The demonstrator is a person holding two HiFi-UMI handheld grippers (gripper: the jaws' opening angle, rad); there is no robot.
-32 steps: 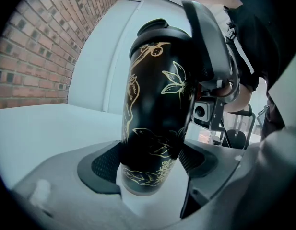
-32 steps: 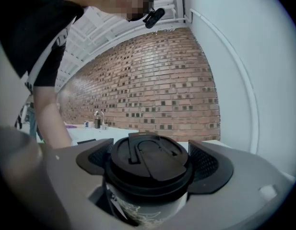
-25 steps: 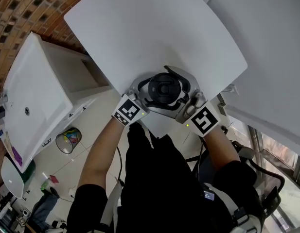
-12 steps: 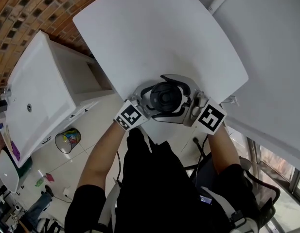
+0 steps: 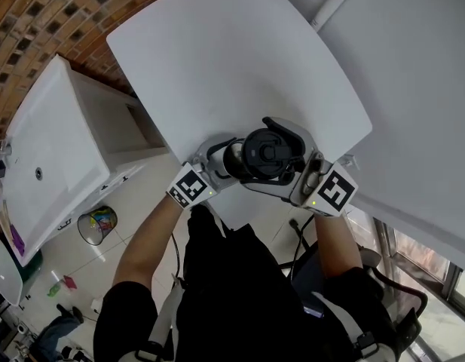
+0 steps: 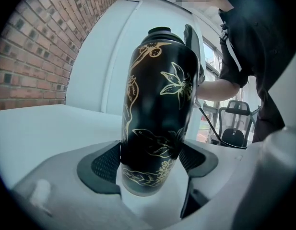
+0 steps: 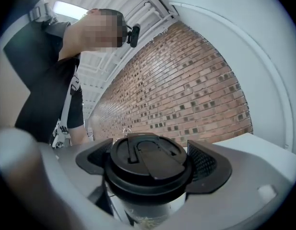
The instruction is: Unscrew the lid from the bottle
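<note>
Left gripper view has the bottle front and centre: black with gold flower drawings, leaning a bit, and the left gripper is clamped on it down low near the base, both pads pressed into the sides. Right gripper view shows the black lid with its flip tab, and the right gripper is closed snug around the lid's rim, one pad on each side. From the head view the whole thing sits between the two grippers right at the near edge of the white table, tilted with the lid toward the camera; can't tell if the base touches the table at all. So it looks set up for the twist, lid not off yet. My worry is the low grip on a slick, rounded body: if the thread is tight, the bottle could just spin inside the left pads along with the lid. And since it hangs around the table edge, any slip probably means it drops to the floor.
</note>
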